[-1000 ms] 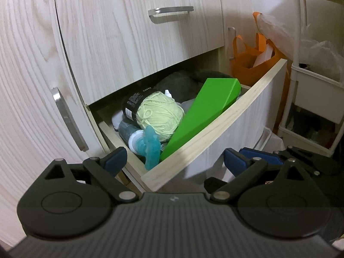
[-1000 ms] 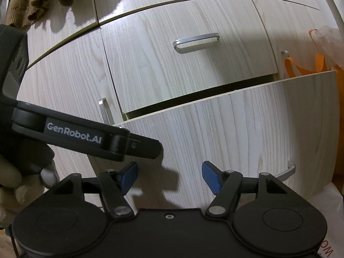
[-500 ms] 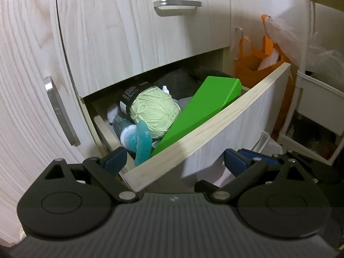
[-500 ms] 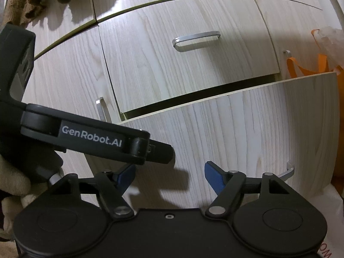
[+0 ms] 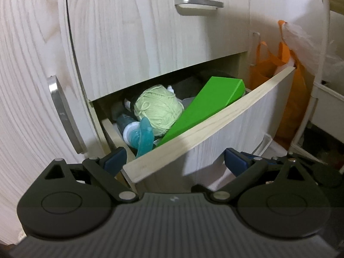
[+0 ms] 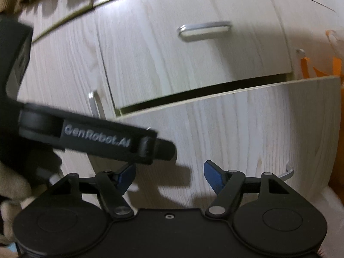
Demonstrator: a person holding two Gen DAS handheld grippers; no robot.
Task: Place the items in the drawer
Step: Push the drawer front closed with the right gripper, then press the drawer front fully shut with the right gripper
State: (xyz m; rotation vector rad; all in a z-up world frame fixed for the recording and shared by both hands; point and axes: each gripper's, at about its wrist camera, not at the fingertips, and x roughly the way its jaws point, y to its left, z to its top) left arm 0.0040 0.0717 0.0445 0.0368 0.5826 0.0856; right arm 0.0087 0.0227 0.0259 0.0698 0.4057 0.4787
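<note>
Holding both tools wide and empty at my half-open drawer (image 5: 217, 129).

My left tool (image 5: 174, 161) straddles its front corner; my right tool (image 6: 169, 173) faces its front panel. Inside lie yarn ball (image 5: 159, 109), green box (image 5: 206, 105), blue bottle (image 5: 131, 132).

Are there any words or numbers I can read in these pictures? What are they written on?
"GenRobot.AI": white letters, a bit blurred, on the side of the left gripper, seen from the right wrist camera.
The dark bottle in the drawer has a label, too small to read.
Nothing else readable.
</note>
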